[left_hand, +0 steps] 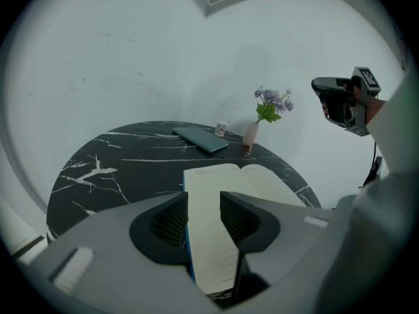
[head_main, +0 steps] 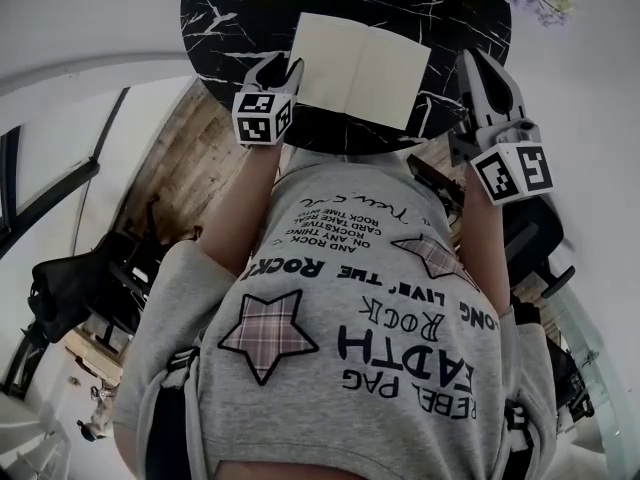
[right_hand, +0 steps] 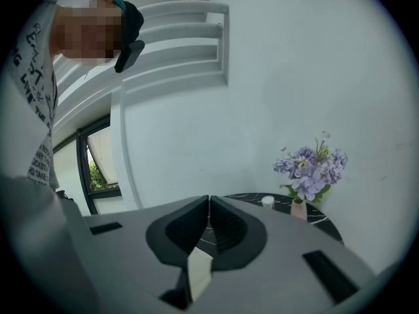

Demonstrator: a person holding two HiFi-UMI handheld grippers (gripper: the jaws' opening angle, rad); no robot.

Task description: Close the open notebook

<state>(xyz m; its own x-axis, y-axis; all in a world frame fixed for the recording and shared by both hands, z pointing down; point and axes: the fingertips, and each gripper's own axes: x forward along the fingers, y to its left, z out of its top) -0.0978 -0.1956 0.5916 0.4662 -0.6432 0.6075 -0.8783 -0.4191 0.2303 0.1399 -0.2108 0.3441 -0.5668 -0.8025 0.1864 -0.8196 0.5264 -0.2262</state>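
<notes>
Now: notebook (head_main: 358,68) lies open, pages up, on the near part of the round black marble counter (head_main: 230,18). Left tongs (left_hand: 204,205) released, jaws apart at the notebook's near-left corner. The left page edge shows between them, pads not pressing it. Right tongs (right_hand: 208,205) clenched on nothing, held by the counter's right edge, apart from the notebook. Far side: vase of purple flowers (left_hand: 251,135), flat teal case (left_hand: 201,139).

The notebook (head_main: 360,68) is lying wide open and flat on the round black marble table (head_main: 225,18). Cream, faintly lined pages face up, a thin blue cover peeks out along its left edge, and it sits toward the near rim.
</notes>
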